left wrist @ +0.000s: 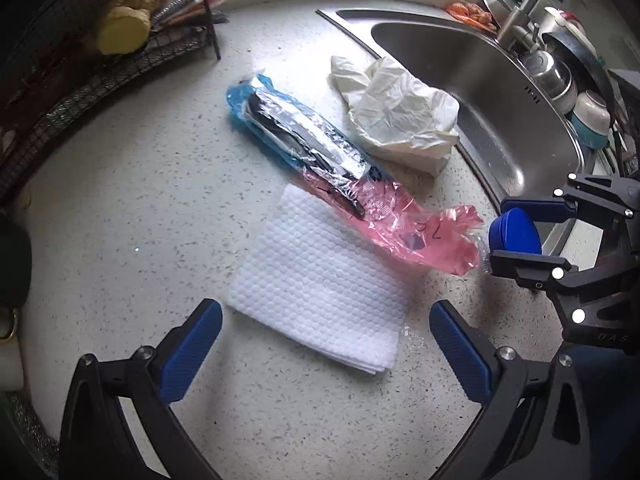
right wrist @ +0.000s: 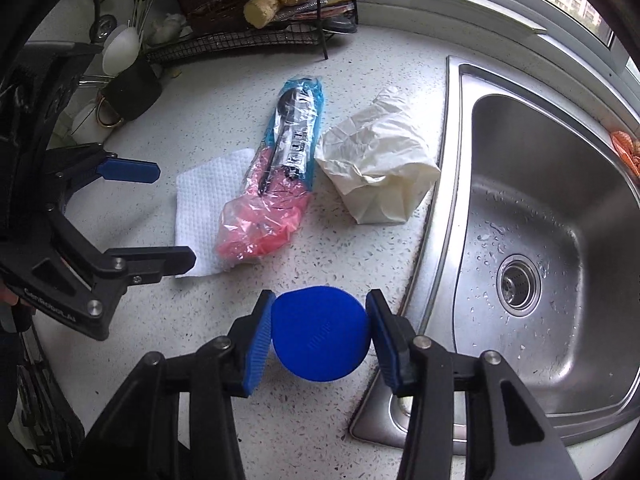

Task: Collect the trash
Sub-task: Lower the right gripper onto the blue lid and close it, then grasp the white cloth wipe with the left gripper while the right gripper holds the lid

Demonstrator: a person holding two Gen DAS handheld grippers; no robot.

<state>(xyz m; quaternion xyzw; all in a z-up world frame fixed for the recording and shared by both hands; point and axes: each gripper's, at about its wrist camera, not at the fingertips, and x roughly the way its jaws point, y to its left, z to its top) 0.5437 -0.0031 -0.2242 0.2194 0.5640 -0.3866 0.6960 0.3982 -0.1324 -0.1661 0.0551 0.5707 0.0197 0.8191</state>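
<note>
Two grippers over speckled countertop. Right gripper clamped on blue round cap, pads pressing both sides, cap raised above counter edge beside steel sink. Left gripper spread wide, nothing between pads, hovering over white paper towel. Pink-and-blue plastic wrapper holding black utensil, lying partly across towel. Crumpled white paper bag just beside wrapper, near sink rim. Wire rack with ginger at back.
</note>
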